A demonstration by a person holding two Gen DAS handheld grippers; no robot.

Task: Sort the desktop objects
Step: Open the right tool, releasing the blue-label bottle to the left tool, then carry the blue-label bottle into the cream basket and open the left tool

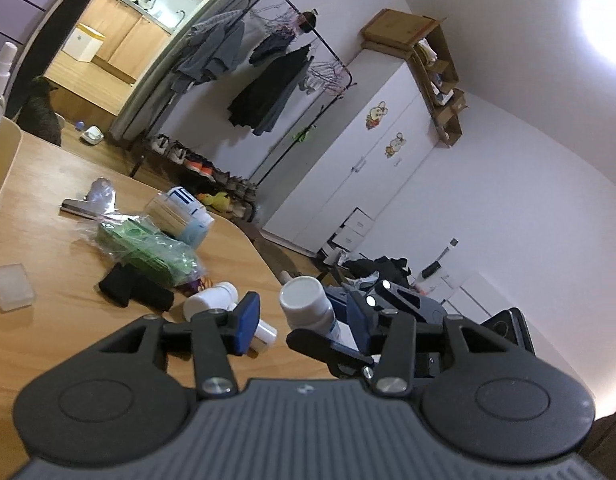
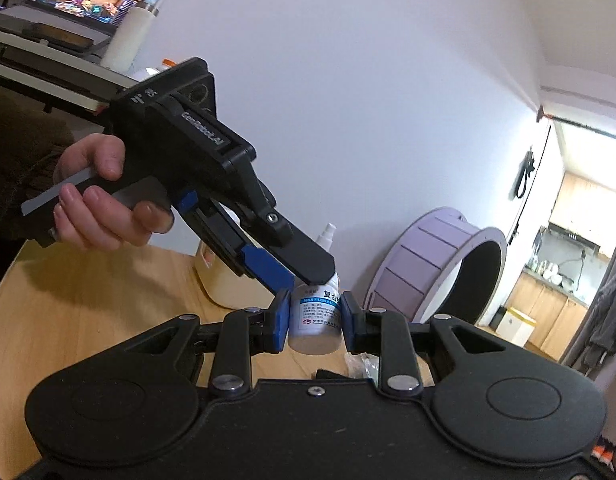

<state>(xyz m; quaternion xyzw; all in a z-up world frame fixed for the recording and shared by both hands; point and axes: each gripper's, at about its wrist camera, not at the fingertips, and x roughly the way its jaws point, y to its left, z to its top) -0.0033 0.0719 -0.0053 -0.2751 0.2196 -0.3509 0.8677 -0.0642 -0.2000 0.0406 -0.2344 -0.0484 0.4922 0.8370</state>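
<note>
My right gripper [image 2: 313,318] is shut on a white medicine bottle [image 2: 315,320] with a blue-and-white label, held above the wooden table [image 2: 88,304]. In the left wrist view the same bottle [image 1: 308,306] sits between my left gripper's [image 1: 304,320] open blue pads, its white cap toward the camera, with the right gripper's fingers [image 1: 391,300] clamped on it from the right. In the right wrist view my left gripper [image 2: 296,276] reaches in from the left, its tips over the bottle's top. A second white bottle [image 1: 216,298] lies on the table.
On the table lie a green item in a clear bag [image 1: 148,250], a black cloth [image 1: 136,290], a metal clip [image 1: 90,202], a frosted box [image 1: 10,286] and a toothpick jar [image 1: 176,210]. A spray bottle [image 2: 327,236] and cream container [image 2: 224,280] stand behind. The table edge [image 1: 264,258] is close.
</note>
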